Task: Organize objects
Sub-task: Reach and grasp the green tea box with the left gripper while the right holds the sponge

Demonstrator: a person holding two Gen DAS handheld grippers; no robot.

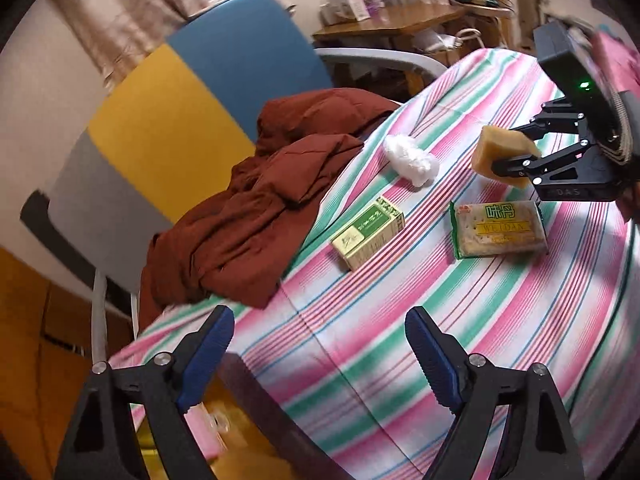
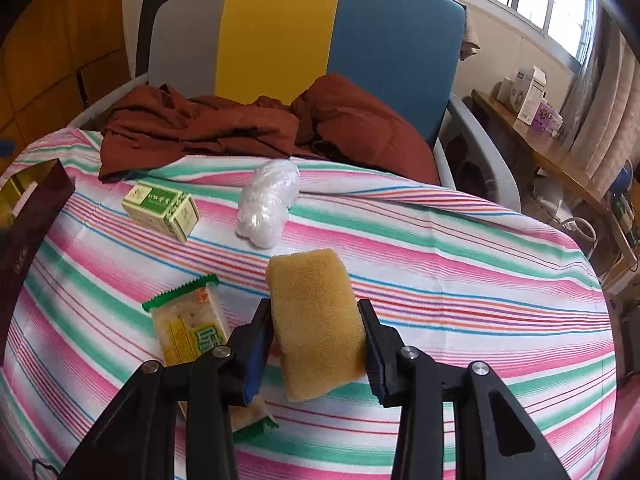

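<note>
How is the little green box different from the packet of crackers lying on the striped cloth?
The green box is a closed cardboard carton you cannot see into; the cracker packet is clear plastic with green ends, showing pale crackers inside. The green box is a thick block, while the cracker packet lies flatter and wider. The green box sits nearer the brown garment; the cracker packet lies nearer the sponge. Both rest untouched on the striped cloth.

On the table [image 2: 440,240], seen from the right wrist, the box [image 2: 160,210] lies left of the plastic bundle [image 2: 266,208]. The cracker packet [image 2: 188,328] lies nearer, left of the sponge [image 2: 316,320]. The garment [image 2: 240,128] lies behind them, before the chair [image 2: 340,32].
</note>
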